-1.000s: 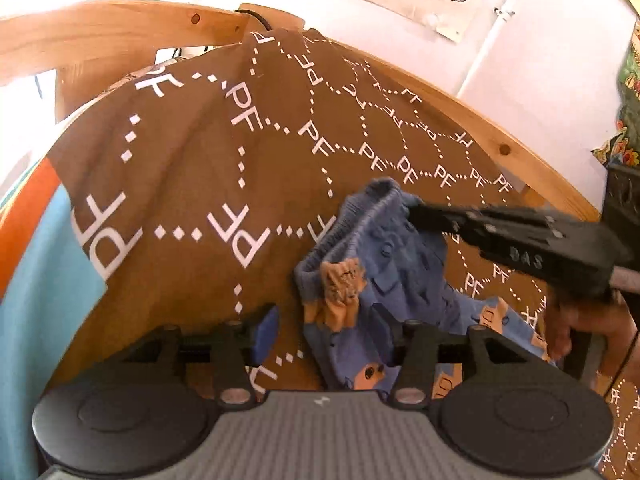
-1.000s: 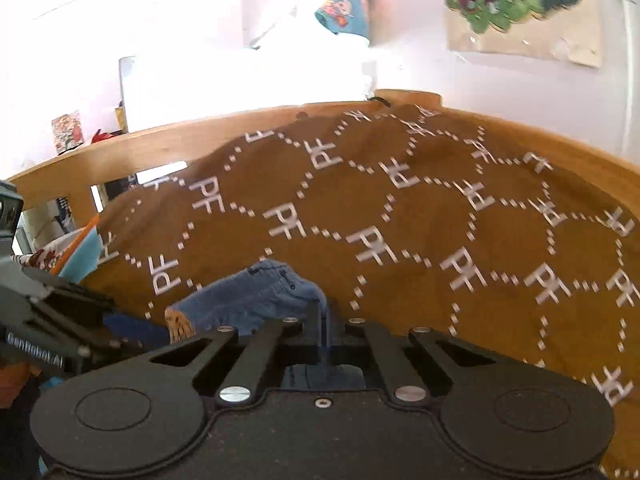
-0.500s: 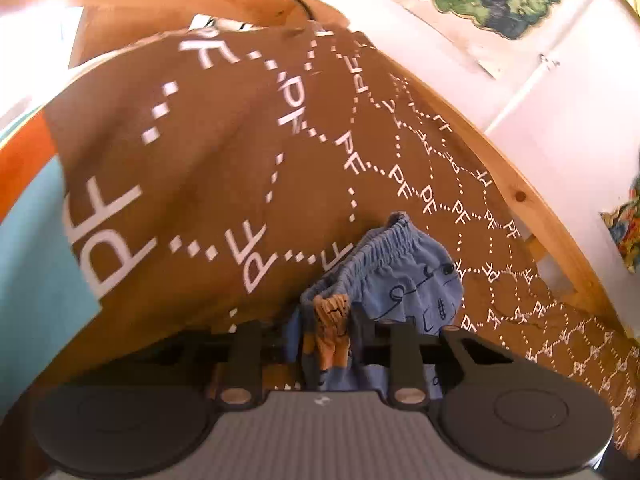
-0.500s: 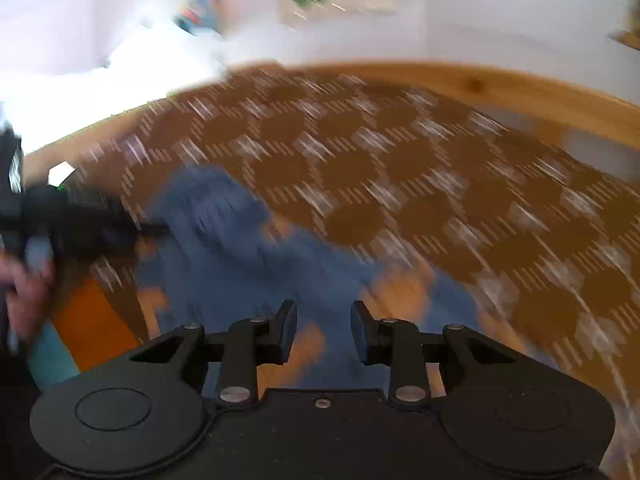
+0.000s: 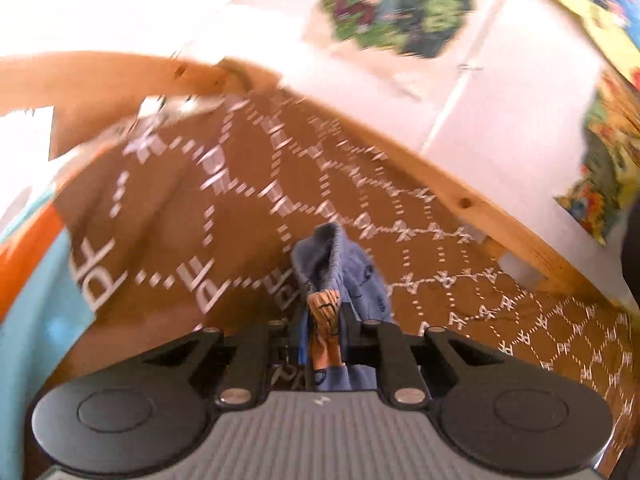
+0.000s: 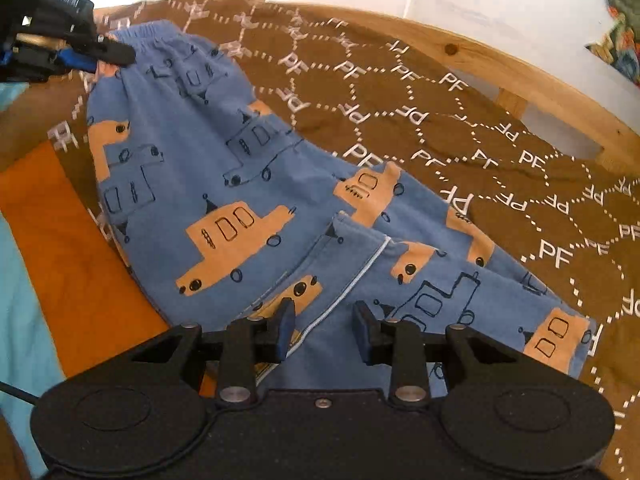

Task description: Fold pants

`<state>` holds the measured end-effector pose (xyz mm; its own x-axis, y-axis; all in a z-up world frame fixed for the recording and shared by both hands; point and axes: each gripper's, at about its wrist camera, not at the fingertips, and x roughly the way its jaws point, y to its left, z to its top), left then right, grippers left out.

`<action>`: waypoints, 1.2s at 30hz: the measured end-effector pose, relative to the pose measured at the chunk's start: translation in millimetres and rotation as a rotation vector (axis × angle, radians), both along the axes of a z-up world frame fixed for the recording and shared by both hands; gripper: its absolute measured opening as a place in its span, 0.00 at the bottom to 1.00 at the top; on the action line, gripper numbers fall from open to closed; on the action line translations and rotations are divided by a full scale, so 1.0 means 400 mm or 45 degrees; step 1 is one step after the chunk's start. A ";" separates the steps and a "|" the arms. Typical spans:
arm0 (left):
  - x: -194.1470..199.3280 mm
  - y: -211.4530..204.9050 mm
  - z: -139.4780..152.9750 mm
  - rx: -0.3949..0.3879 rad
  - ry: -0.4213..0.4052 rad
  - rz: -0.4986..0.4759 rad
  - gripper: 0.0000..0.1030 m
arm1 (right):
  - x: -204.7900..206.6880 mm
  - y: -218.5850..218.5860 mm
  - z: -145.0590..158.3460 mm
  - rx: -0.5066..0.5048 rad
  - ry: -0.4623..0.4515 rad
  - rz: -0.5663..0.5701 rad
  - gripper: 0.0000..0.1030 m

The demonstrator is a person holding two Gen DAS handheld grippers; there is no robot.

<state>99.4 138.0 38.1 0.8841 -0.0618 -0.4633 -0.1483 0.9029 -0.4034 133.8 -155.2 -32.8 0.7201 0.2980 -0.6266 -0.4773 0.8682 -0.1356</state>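
Pants (image 6: 224, 184) now spread out, left gripper (image 5: 322, 334) clamping waistband, right gripper (image 6: 324, 330) released

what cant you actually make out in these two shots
- Left wrist view: most of the pants is hidden; only a bunch pinched in the left gripper shows, and motion blur smears the brown bedspread.
- Right wrist view: the right gripper body covers the near leg ends; its open jaws hold nothing.

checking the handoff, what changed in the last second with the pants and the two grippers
The right gripper let go of the pants and now hangs open over a leg. The left gripper, open before, closed on the waistband and pulled it out, spreading the bunched pants. The brown blanket stayed put.
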 end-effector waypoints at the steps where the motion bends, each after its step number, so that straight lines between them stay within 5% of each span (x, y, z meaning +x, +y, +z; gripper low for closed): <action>1: -0.001 -0.015 0.013 0.027 -0.020 -0.030 0.15 | -0.006 -0.017 0.011 0.036 -0.015 -0.013 0.37; 6: -0.001 -0.131 0.092 0.186 -0.121 -0.216 0.15 | -0.041 -0.123 0.061 0.190 -0.057 -0.119 0.46; 11: 0.013 -0.300 0.140 0.219 -0.166 -0.556 0.15 | -0.093 -0.240 0.097 0.154 -0.137 -0.231 0.55; 15: 0.024 -0.463 0.136 0.268 -0.190 -0.829 0.16 | -0.135 -0.349 0.107 0.119 -0.167 -0.357 0.58; 18: 0.033 -0.598 0.085 0.334 -0.112 -1.010 0.18 | -0.163 -0.424 0.102 0.096 -0.162 -0.456 0.60; 20: 0.038 -0.671 0.025 0.372 -0.027 -1.081 0.31 | -0.179 -0.467 0.096 0.083 -0.149 -0.528 0.62; 22: 0.049 -0.732 -0.033 0.405 0.079 -1.149 0.55 | -0.191 -0.498 0.088 0.091 -0.136 -0.581 0.64; 26: 0.029 -0.739 -0.085 0.486 0.141 -1.169 0.60 | -0.207 -0.525 0.076 0.102 -0.109 -0.604 0.71; 30: 0.030 -0.652 -0.070 0.427 0.146 -1.113 0.72 | -0.192 -0.507 0.081 0.145 -0.093 -0.541 0.73; 33: 0.052 -0.570 -0.061 0.418 0.168 -0.948 0.86 | -0.150 -0.467 0.094 0.217 -0.075 -0.468 0.74; 36: 0.089 -0.514 -0.081 0.421 0.262 -0.718 0.89 | -0.085 -0.407 0.103 0.256 -0.036 -0.437 0.88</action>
